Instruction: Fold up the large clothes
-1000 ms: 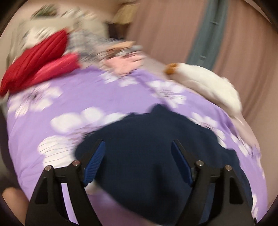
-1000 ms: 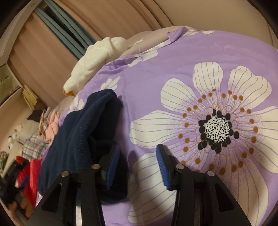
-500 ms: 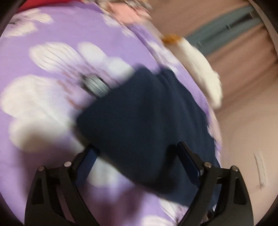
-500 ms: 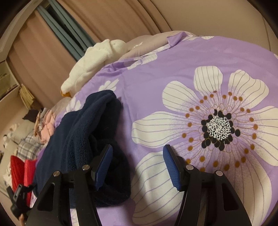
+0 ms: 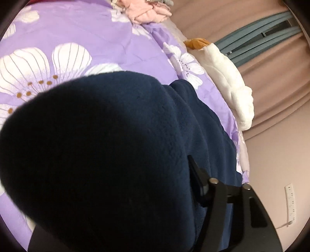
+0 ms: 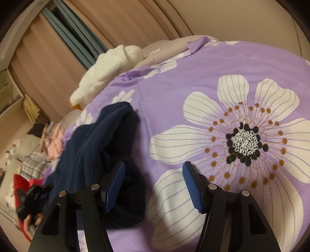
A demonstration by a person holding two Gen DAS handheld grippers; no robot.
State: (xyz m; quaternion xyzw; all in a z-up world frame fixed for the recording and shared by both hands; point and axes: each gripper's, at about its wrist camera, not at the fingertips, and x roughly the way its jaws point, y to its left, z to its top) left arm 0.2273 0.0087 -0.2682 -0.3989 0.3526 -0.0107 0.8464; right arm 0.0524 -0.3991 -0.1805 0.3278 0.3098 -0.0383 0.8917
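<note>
the navy fleece garment (image 5: 108,159) lay bunched on the bed, on a purple duvet cover (image 6: 193,77) printed with big white flowers (image 6: 242,139). in the left wrist view its dark pile bulged up close to the lens and covered the left gripper (image 5: 135,203) almost wholly; only one black finger (image 5: 195,174) showed, pressed against the fabric, so whether that gripper was spread or clamped on the fleece could not be told. in the right wrist view the right gripper (image 6: 153,184) stood wide, its blue-padded fingers (image 6: 190,182) well apart, one pad touching the rumpled near end of the garment (image 6: 100,147) and the other over bare duvet. nothing lay between them but cover.

no container showed in either view, and no label or writing could be read.

a white plush blanket (image 5: 230,81) with an orange-brown end sat at the far edge of the bed, beside the curtains. pink folded clothes (image 5: 147,13) were heaped past the garment, and a plaid cloth (image 6: 33,162) and something red (image 6: 19,184) lay further off in the right wrist view. beige-pink curtains (image 6: 135,21) hung behind, with a grey-blue strip (image 5: 257,38) between them. a white power strip (image 5: 290,201) was fixed on the pale wall. the left gripper's black body (image 6: 29,197) showed small at the edge of the right wrist view, with fingers of the person's hand (image 6: 31,221) under it.
</note>
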